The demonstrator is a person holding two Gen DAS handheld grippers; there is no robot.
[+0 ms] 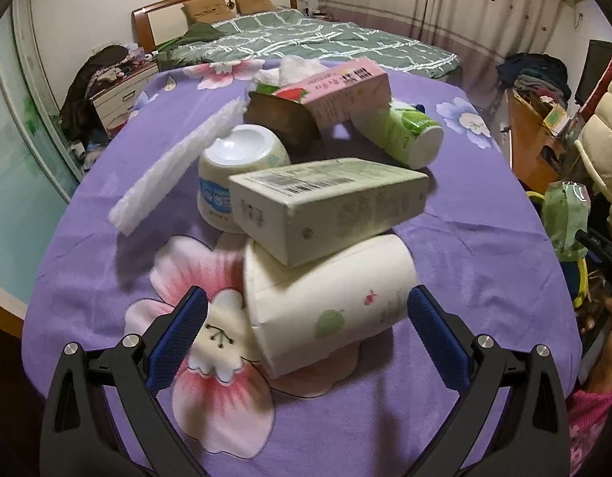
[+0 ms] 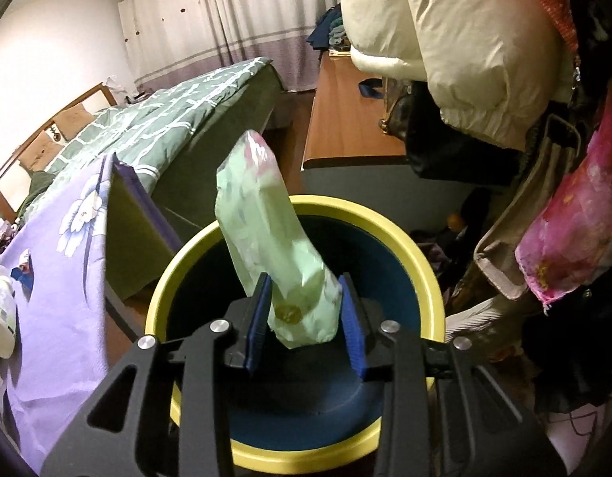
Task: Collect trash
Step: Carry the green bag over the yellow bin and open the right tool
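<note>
So the job is clearing trash, and honestly it looks like it's only just getting going. Using the bin (image 2: 385, 218) as the reference point: it's a dark blue one with a yellow rim, standing on the floor just beside the purple-flowered bench (image 1: 485, 258). What I can see of its inside looks empty, so I'd guess nothing has gone in yet, though part of it is hidden behind the tool.

The right tool (image 2: 304, 328) sits directly above the bin's mouth with a pale green plastic packet (image 2: 266, 230) between its blue pads. The packet sticks up and forward over the bin opening. There's a visible gap on the right pad's side and the left one is at most brushing it, so I'd call that grip let go, with the packet about to drop in. Can't swear the left pad isn't touching.

Everything else sits on the bench, away from the bin. The left tool (image 1: 306, 338) is spread wide and empty, hovering just in front of a white paper cup (image 1: 330, 306) lying on its side. A greenish carton (image 1: 330, 206) rests across that cup. Behind those: an upturned white tub (image 1: 242, 159), a white foam strip (image 1: 179, 167), a pink carton (image 1: 345, 91), a green-and-white bottle (image 1: 401, 135) on its side, a brown wrapper (image 1: 286, 119) and a crumpled tissue (image 1: 294, 67).

So roughly one piece nearly binned, eight or so left. The paper cup looks like the next target.
</note>
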